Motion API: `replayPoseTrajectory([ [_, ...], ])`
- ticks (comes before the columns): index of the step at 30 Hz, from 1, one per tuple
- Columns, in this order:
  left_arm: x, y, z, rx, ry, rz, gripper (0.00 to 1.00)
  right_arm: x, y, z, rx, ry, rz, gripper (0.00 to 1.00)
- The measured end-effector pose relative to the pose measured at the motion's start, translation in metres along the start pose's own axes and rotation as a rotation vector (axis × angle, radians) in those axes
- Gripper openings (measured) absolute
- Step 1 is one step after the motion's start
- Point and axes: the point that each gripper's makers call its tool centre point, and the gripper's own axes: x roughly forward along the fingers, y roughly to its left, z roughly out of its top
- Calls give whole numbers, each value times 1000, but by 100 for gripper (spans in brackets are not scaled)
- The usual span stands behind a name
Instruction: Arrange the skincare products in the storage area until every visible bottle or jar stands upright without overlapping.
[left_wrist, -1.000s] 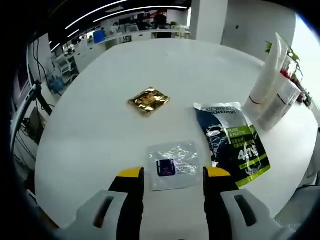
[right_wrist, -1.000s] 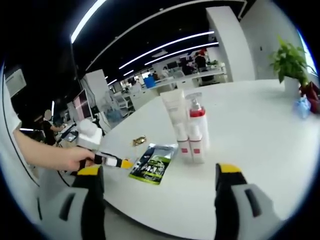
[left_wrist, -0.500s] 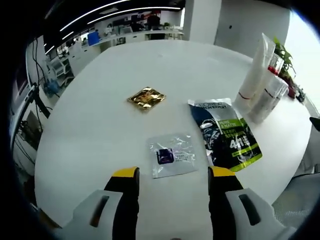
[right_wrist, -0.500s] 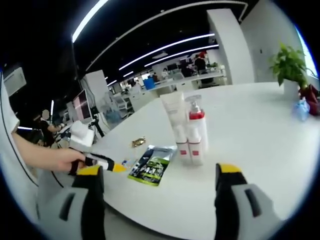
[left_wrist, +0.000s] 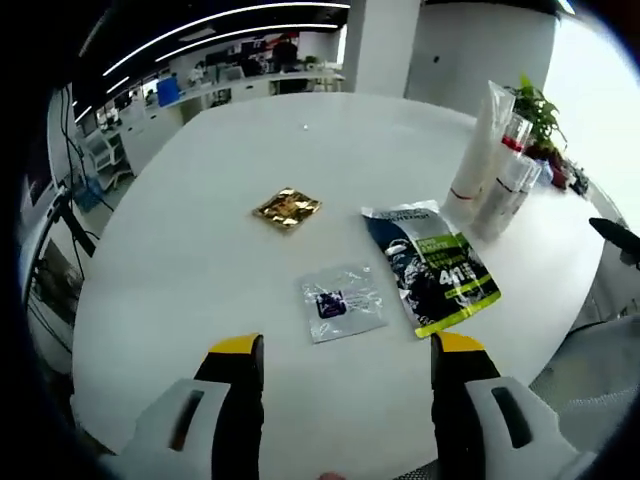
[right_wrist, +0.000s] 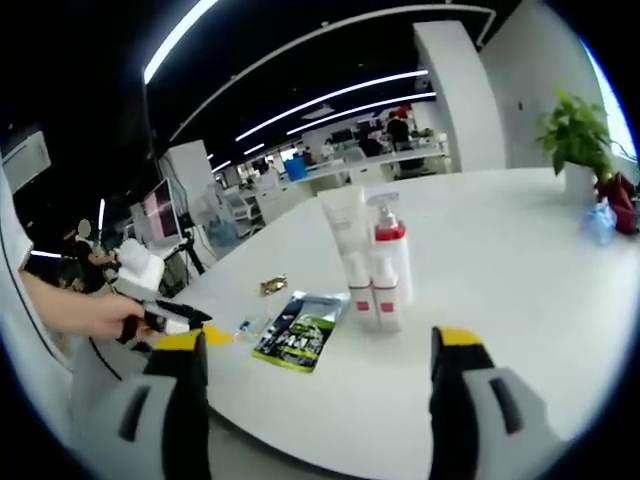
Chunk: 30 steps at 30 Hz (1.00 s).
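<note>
White round table, items flat and standing.

1. Dark blue and green sachet, one; white print reads "L'OREAL" at its top and large figures beginning "4" lower down; the rest is too small to read. It lies flat at 3 o'clock of the clear sachet.
2. Clear sachet with a dark blue square label, one; its writing is illegible.
3. Gold foil packet, one, at 11 o'clock of the clear sachet.
4. White tube, upright, one.
5. Pump bottles with red bands, upright, touching the tube; the count is unclear.
6. Potted plant, one, at the far edge.

Left gripper: jaws wide apart, holding nothing, above the near table edge.
Right gripper: jaws wide apart, holding nothing.
</note>
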Motion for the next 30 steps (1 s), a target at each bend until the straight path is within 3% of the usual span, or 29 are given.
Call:
replayPoseTrajectory([
  [11,-21,3,-7,41,-26,-67,76,1,-2,-1,-11,12,-11,93],
  [23,-38,4,8,75,-88,-123,82,2,-1,-3,-14,25,-8,93],
  [30,-47,-4,15,73,-141,-183,93,2,0,-2,-16,28,-1,93],
])
